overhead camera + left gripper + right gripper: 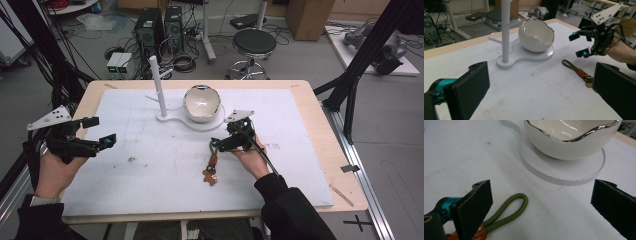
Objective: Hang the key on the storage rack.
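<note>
At 6 o'clock in the high view, two dark sleeves come in from the bottom edge. Tabletop (pixel 320 150) is light wood, with a white foam sheet (pixel 150 165) covering most of it.

Left claw (pixel 100 131) sits at 9 o'clock, held off the sheet's left edge, jaws spread wide, nothing between them. Left hand (pixel 55 172) grips it from below; grey three-cornered plate on top.

Keychain (pixel 212 162) lies flat on the sheet just past centre, toward 5 o'clock: olive cord loop (pixel 509 212) at the far end, orange-brown sleeve mid-way, metal ring, then a tan tag nearest the person. In the left gripper view it runs diagonally at 3 o'clock (pixel 576 71).

Right claw (pixel 217 145) is at the loop end of the keychain, right hand (pixel 255 157) behind it. Jaws are apart. In the right gripper view the cord loop lies on the sheet beside the left jaw, inside the gap, not pinched. Cannot tell whether the jaw touches the cord.

Farther out, at 12 o'clock: white stand base (pixel 172 120), two joined discs. White bowl (pixel 202 103) with a wavy silver rim sits on the larger disc, tilted toward the camera. White upright post (pixel 157 85) with short side pegs rises from the smaller disc, at the bowl's 9 o'clock.

Beyond the tabletop: a black stool (pixel 254 45) and computer towers (pixel 160 27) on the floor.
</note>
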### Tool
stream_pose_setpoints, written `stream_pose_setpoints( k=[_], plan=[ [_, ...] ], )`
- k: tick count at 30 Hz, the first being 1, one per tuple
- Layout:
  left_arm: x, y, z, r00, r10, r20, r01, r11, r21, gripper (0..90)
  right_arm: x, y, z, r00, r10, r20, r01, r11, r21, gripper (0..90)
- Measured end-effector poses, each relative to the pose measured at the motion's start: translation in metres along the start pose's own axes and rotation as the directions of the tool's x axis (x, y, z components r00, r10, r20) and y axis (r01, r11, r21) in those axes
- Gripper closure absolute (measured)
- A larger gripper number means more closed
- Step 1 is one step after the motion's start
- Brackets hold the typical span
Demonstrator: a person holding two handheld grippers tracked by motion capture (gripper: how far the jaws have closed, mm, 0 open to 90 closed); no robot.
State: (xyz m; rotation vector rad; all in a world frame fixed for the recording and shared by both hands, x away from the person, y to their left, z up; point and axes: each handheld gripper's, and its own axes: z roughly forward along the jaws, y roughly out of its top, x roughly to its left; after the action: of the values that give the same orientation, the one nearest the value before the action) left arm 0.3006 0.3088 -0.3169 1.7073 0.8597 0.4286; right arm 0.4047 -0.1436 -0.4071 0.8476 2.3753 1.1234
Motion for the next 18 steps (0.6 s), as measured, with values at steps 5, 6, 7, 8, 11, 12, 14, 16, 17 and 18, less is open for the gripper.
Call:
stream_pose_setpoints(
  k=[5, 6, 7, 8, 11, 12, 14, 16, 17, 18],
  plan=[
    [0.000, -0.002, 0.003, 1.0000, -0.005, 0.001, 0.005, 0.9999, 0.011, 1.7, -0.002, -0.008, 0.021, 0.9993, 0.036, -0.011, -0.036, 0.998, 0.050, 3.3],
    [0.000, -0.002, 0.004, 1.0000, -0.007, 0.001, 0.007, 0.9999, 0.012, 1.7, -0.002, -0.009, 0.024, 0.9993, 0.036, -0.003, -0.036, 0.998, 0.060, 3.4],
    [0.000, -0.003, 0.005, 0.9999, -0.010, 0.002, 0.010, 0.9998, 0.016, 1.7, -0.002, -0.010, 0.027, 0.9995, 0.032, 0.005, -0.032, 0.997, 0.071, 3.5],
    [0.000, -0.003, 0.005, 0.9999, -0.010, 0.002, 0.010, 0.9998, 0.016, 1.7, -0.002, -0.011, 0.030, 0.9995, 0.027, 0.016, -0.028, 0.996, 0.080, 4.0],
    [0.000, -0.004, 0.006, 0.9999, -0.010, 0.002, 0.010, 0.9998, 0.020, 1.7, -0.003, -0.014, 0.035, 0.9985, 0.051, 0.020, -0.053, 0.993, 0.102, 5.9],
    [0.000, -0.004, 0.005, 0.9999, -0.010, 0.003, 0.010, 0.9998, 0.018, 1.7, -0.003, -0.014, 0.035, 0.9985, 0.051, 0.020, -0.053, 0.993, 0.102, 5.9],
    [0.001, -0.004, 0.005, 1.0000, -0.008, 0.001, 0.008, 0.9998, 0.017, 1.7, -0.002, -0.015, 0.036, 0.9985, 0.049, 0.024, -0.052, 0.993, 0.110, 7.7],
    [0.001, -0.004, 0.005, 0.9999, -0.011, 0.001, 0.011, 0.9998, 0.018, 1.7, -0.001, -0.015, 0.036, 0.9991, 0.038, 0.021, -0.040, 0.992, 0.119, 21.3],
    [0.001, -0.004, 0.006, 0.9999, -0.012, -0.001, 0.012, 0.9997, 0.021, 1.7, 0.001, -0.015, 0.035, 0.9991, 0.035, 0.022, -0.038, 0.991, 0.131, 28.4],
    [0.001, -0.004, 0.006, 0.9999, -0.012, -0.001, 0.012, 0.9997, 0.021, 1.7, 0.001, -0.015, 0.036, 0.9989, 0.044, 0.014, -0.045, 0.989, 0.144, 36.9]
  ],
)
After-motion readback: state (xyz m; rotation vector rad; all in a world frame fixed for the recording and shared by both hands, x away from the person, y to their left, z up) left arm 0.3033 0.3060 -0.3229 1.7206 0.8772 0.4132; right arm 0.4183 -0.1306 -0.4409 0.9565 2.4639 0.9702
